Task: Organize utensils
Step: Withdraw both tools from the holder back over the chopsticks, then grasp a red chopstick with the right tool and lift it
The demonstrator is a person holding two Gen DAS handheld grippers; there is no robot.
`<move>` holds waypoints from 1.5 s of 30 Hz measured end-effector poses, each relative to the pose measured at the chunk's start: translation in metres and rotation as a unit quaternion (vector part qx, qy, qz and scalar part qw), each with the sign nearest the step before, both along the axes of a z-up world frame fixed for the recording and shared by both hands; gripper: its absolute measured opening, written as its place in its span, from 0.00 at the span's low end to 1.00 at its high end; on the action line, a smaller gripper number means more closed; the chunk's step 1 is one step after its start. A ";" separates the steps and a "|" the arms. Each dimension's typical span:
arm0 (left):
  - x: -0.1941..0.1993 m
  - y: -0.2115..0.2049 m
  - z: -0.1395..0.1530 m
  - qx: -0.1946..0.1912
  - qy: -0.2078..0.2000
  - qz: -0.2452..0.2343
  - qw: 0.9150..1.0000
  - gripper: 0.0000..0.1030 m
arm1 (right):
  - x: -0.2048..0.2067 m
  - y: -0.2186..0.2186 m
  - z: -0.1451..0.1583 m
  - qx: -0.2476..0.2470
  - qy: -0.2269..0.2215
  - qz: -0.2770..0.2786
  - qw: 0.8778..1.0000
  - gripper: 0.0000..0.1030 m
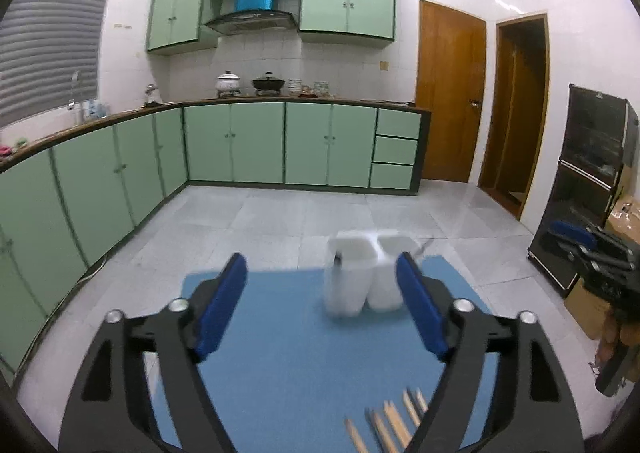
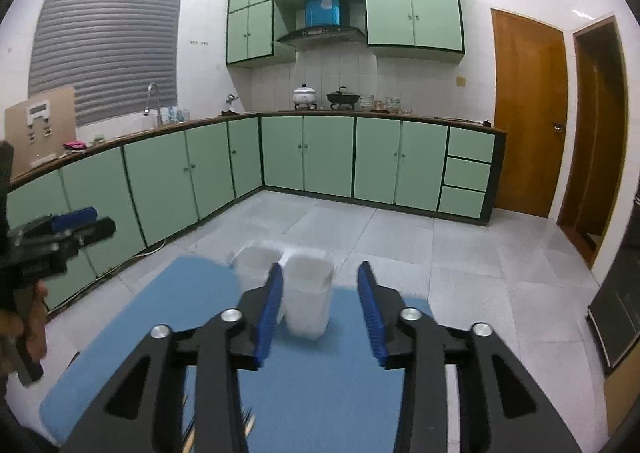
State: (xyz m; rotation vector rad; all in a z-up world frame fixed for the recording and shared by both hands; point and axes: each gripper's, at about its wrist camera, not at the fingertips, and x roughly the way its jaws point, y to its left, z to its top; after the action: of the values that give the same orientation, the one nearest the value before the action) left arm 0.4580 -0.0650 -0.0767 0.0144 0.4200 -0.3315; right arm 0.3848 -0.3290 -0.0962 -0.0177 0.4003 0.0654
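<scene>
Two white cups (image 1: 362, 273) stand side by side on the blue mat (image 1: 280, 353), just ahead of both sets of fingers. Some wooden chopsticks (image 1: 390, 423) lie on the mat below the left gripper (image 1: 322, 307), near its right finger. That gripper's fingers are spread wide, nothing between them. The right gripper (image 2: 320, 311) is partly spread, empty too, cups just beyond its left finger.

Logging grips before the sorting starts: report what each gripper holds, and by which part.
Nothing is held. The left gripper and the right gripper both stand open above the blue mat, short of the white utensil holders.
</scene>
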 end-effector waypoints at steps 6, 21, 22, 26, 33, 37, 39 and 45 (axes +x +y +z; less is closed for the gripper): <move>-0.115 0.037 -0.039 -0.008 0.007 0.040 0.999 0.88 | -0.119 0.033 -0.067 0.005 0.029 -0.009 1.000 0.53; -0.232 0.048 -0.138 -0.016 0.055 0.072 0.996 0.91 | -0.194 0.090 -0.193 0.036 0.107 -0.016 0.994 0.30; -0.232 0.049 -0.138 -0.016 0.054 0.073 0.996 0.91 | -0.193 0.091 -0.196 0.037 0.111 -0.014 0.993 0.28; -0.232 0.052 -0.143 -0.016 0.056 0.075 0.995 0.91 | -0.190 0.096 -0.202 0.031 0.118 -0.010 0.992 0.28; -0.230 0.040 -0.165 -0.005 0.083 0.061 0.995 0.91 | -0.181 0.091 -0.206 0.019 0.123 -0.019 0.992 0.14; -0.224 0.026 -0.181 0.012 0.100 0.045 0.994 0.91 | -0.178 0.067 -0.206 0.035 0.126 -0.045 0.990 0.10; -0.224 0.016 -0.188 0.021 0.104 0.037 0.994 0.91 | -0.177 0.062 -0.206 0.038 0.126 -0.052 0.990 0.09; -0.217 -0.006 -0.206 0.072 0.109 0.034 0.991 0.90 | -0.175 0.053 -0.205 0.050 0.129 -0.060 0.989 0.08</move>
State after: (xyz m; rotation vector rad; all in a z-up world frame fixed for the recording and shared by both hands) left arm 0.2407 -0.0708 -0.2832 0.1054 0.6592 -0.2347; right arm 0.2096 -0.2765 -0.3009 0.1143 0.6548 -0.0321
